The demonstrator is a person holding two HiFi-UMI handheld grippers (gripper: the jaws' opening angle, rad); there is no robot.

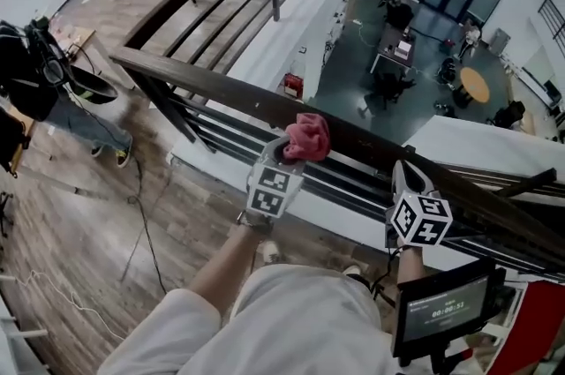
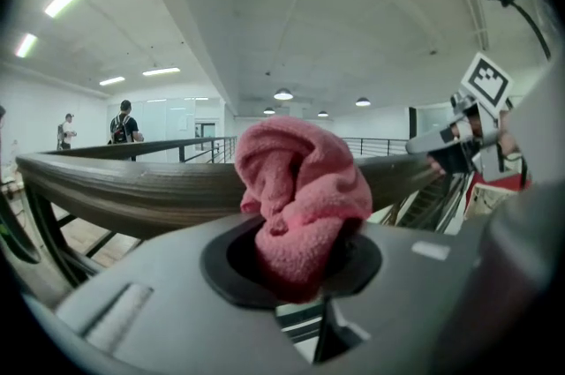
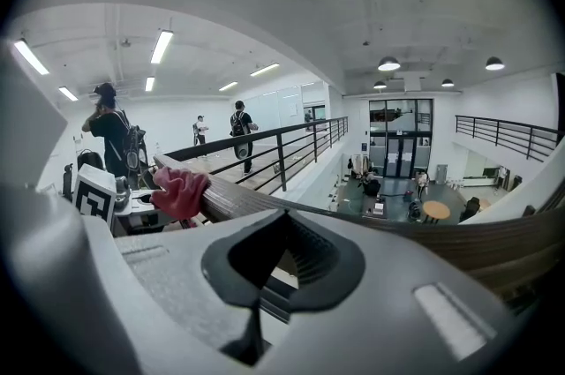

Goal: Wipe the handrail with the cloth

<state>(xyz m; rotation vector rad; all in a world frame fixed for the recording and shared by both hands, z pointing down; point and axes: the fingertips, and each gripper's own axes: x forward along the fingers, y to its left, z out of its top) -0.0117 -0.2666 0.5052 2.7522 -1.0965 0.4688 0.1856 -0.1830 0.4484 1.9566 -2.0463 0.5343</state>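
Note:
A crumpled pink cloth [image 1: 307, 138] rests on top of the dark wooden handrail [image 1: 203, 82], which runs diagonally across the head view. My left gripper [image 1: 291, 151] is shut on the cloth [image 2: 300, 197] and presses it against the handrail [image 2: 132, 188]. My right gripper [image 1: 404, 175] hovers at the rail further right, its jaws closed with nothing between them. In the right gripper view the handrail [image 3: 265, 206] crosses just beyond the jaws, and the cloth [image 3: 179, 192] shows at the left. The right gripper [image 2: 463, 135] also appears at the right of the left gripper view.
Black railing bars [image 1: 229, 131] run below the handrail, over a drop to a lower floor with desks [image 1: 397, 47]. A person [image 1: 53, 91] stands at the left on the wood floor, where a cable [image 1: 141, 223] lies. A small screen [image 1: 446, 307] sits bottom right.

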